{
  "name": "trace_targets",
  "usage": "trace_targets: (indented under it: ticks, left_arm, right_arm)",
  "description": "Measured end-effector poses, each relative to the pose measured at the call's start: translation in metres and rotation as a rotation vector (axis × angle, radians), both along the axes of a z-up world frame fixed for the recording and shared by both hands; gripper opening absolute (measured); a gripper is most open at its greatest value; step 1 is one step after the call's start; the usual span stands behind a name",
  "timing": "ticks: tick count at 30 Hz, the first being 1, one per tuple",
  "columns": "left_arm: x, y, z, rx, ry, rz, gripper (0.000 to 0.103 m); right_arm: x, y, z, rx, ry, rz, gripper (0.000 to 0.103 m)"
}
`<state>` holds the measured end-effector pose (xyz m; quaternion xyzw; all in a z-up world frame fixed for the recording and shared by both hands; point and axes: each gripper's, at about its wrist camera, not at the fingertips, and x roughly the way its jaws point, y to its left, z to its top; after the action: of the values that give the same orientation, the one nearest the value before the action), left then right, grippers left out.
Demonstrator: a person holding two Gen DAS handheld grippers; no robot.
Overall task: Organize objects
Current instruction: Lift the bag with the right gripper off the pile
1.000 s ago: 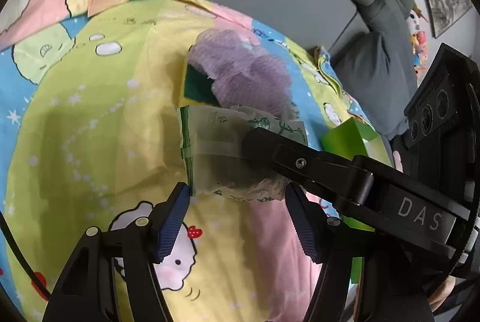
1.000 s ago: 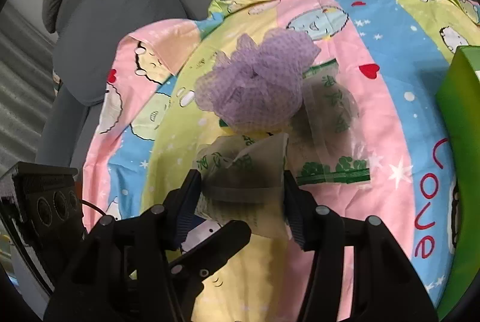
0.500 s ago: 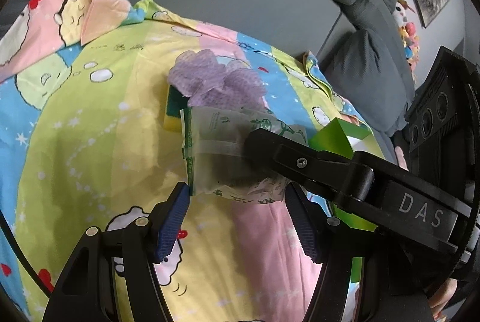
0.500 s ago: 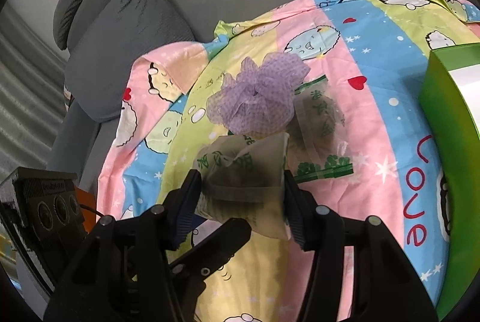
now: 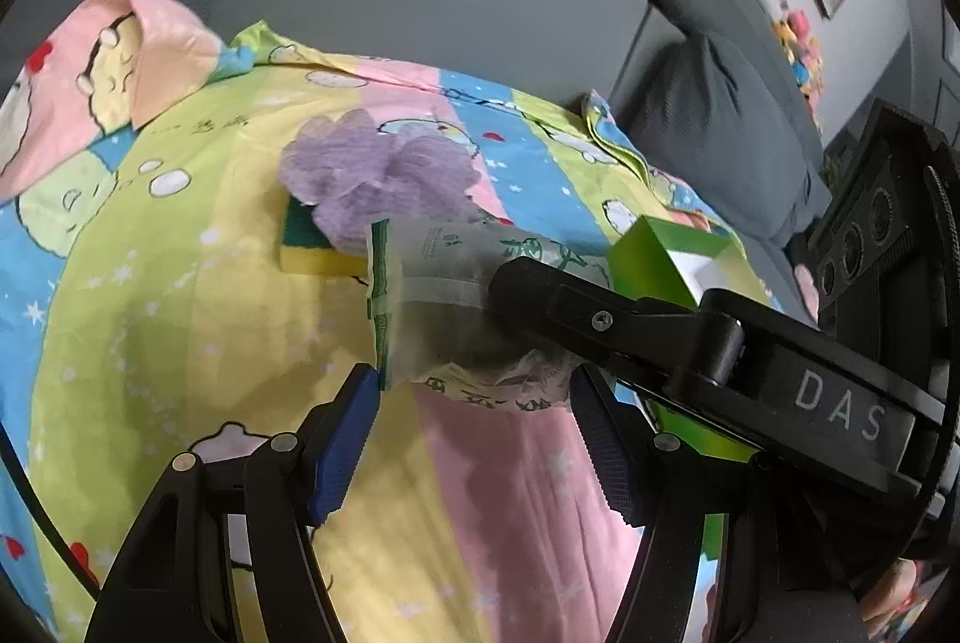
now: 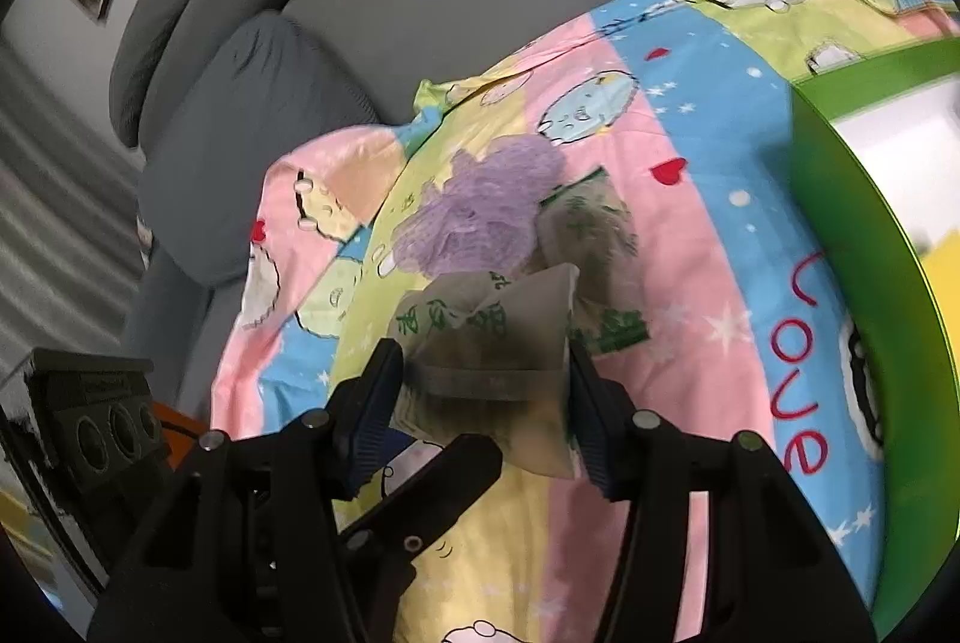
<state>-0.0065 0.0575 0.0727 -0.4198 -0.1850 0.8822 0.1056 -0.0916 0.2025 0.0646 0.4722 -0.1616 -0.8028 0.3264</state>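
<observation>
A translucent packet with green print (image 6: 480, 337) is pinched between the pads of my right gripper (image 6: 486, 367) and hangs above the sheet. In the left wrist view the same packet (image 5: 432, 295) spans the fingertips of my left gripper (image 5: 474, 379) and touches both tips. One right gripper finger (image 5: 600, 307) lies across it there. Beyond it, a purple mesh puff (image 5: 372, 169) rests on a green and yellow sponge (image 5: 306, 247). A second printed packet (image 6: 594, 247) lies flat beside the puff (image 6: 480, 217).
A cartoon-print sheet (image 5: 180, 313) covers the surface. An open bright green box (image 6: 852, 223) with a white inside stands at the right, also seen as the green box (image 5: 654, 253) behind the right gripper. Grey sofa cushions (image 6: 252, 115) rise behind.
Both grippers have lifted and drawn back together with the packet. The puff, sponge and second packet look smaller and farther away. More of the green box shows in the right wrist view.
</observation>
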Motion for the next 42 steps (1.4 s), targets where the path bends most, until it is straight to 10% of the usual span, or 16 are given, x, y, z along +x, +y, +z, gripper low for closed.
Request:
trace_targets:
  ticks: [24, 32, 42]
  left_arm:
    - [0.000, 0.032, 0.021, -0.031, 0.075, -0.022, 0.067]
    - [-0.011, 0.065, 0.042, -0.039, 0.151, -0.160, 0.056]
    - [-0.021, 0.078, 0.035, -0.090, 0.088, -0.157, 0.055]
  right_arm:
    - [-0.002, 0.028, 0.018, -0.010, 0.065, -0.041, 0.054]
    - [-0.017, 0.060, 0.022, -0.048, 0.057, -0.130, 0.048]
    - [-0.023, 0.089, 0.019, -0.112, 0.018, -0.187, 0.043]
